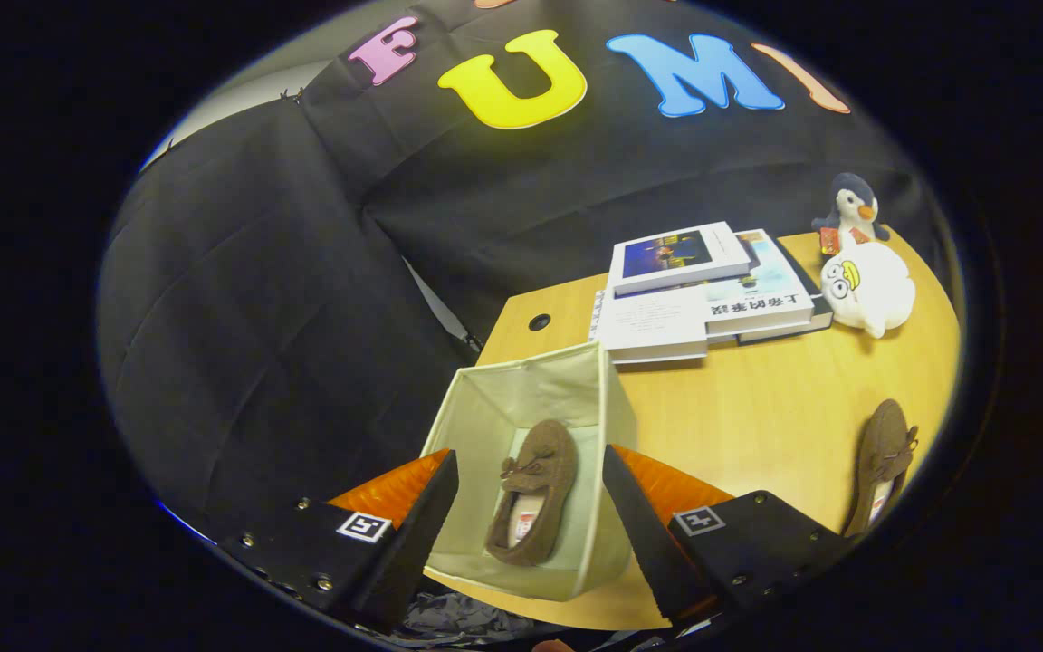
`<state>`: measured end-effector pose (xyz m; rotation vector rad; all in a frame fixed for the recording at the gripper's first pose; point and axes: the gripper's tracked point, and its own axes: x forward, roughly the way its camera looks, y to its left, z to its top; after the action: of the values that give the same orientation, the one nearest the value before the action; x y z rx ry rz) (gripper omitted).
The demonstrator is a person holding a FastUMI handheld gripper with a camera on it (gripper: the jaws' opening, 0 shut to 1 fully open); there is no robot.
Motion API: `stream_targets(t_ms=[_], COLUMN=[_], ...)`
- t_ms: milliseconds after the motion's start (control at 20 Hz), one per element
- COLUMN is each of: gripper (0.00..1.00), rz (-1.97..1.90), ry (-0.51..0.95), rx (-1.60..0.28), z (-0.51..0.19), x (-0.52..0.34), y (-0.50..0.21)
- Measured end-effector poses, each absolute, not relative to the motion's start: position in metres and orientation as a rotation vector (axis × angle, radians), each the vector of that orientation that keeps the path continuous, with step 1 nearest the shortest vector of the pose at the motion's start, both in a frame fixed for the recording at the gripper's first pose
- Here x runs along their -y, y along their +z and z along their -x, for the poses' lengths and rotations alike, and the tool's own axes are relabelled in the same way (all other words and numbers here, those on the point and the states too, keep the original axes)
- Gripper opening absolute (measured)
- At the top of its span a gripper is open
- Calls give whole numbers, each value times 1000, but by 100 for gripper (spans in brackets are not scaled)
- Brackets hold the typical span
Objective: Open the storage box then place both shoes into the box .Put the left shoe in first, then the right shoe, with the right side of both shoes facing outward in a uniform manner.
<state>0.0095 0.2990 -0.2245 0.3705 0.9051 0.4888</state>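
- Gripper view: gripper (531, 507) hangs above the near end of the wooden table (757, 407), fingers spread wide, nothing held between them.
- Storage box (521, 426) sits right under and between the fingers, at the table's near-left corner. Pale fabric, top open, walls upright.
- One brown shoe (532, 493) lies inside the box on its floor, between the two fingers as seen from above, not touched by either. Toe end with a small bow points away toward the far wall of the box; the light insole with a label shows at the heel end, nearer the gripper. Which shoe of the pair, cannot tell.
- Second brown shoe (882, 466) lies on the table well to the right of the box, out beyond the right finger. Same style, bow visible, insole partly seen. Nothing touching it.
- Stack of books (703, 294) lies flat on the table behind the box, a few volumes piled unevenly, the top one with a dark cover picture.
- White plush toy (867, 288) sits just right of the books, touching or nearly touching the stack.
- Penguin plush (850, 213) stands behind the white toy, at the far edge of the table.
- Round cable hole (539, 321) in the tabletop, left of the books, beyond the box.
- Some crumpled dark material shows below the table's near edge, under the fingers; too unclear to name.
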Motion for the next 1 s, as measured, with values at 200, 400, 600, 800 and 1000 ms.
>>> stream_targets(t_ms=[200,400,600,800,1000], gripper=[98,98,98,98,98], rz=[-324,-268,-233,-169,-146], ry=[434,361,293,243,214], rx=[-893,-883,-889,-904,-942], z=[-12,-13,-12,-6,7], x=[-234,-168,-112,-68,-31], y=[-226,-232,-244,-261,-282])
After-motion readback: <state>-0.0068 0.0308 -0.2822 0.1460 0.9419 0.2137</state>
